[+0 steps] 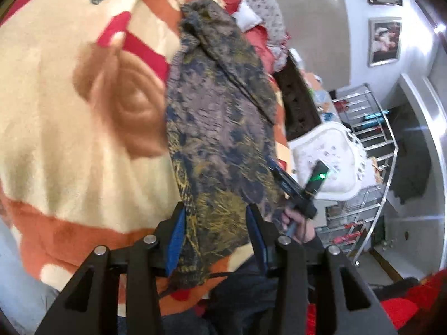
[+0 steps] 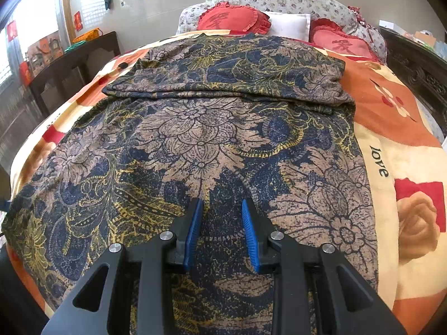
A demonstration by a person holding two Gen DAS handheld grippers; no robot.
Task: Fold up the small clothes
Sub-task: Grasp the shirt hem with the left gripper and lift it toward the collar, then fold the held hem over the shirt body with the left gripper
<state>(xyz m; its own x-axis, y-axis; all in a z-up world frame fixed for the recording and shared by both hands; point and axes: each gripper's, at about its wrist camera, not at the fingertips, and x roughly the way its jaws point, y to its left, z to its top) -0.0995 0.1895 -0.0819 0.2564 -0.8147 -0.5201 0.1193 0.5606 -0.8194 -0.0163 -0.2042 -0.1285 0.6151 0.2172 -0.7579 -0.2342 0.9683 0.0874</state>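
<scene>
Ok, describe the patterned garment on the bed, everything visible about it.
The patterned garment is thin-looking woven cloth printed with tan flowers, navy patches and yellow scrollwork. It lies spread flat on the blanket, its far part folded back over itself into a creased layer. The near edge hangs toward the camera. The right gripper hovers open above it; the left gripper straddles its edge, open.

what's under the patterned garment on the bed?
The patterned garment lies spread on an orange, cream and red blanket printed with "love" and roses. The blanket shows around the garment's sides; the part beneath it is covered. The garment's far end is folded over itself.
</scene>
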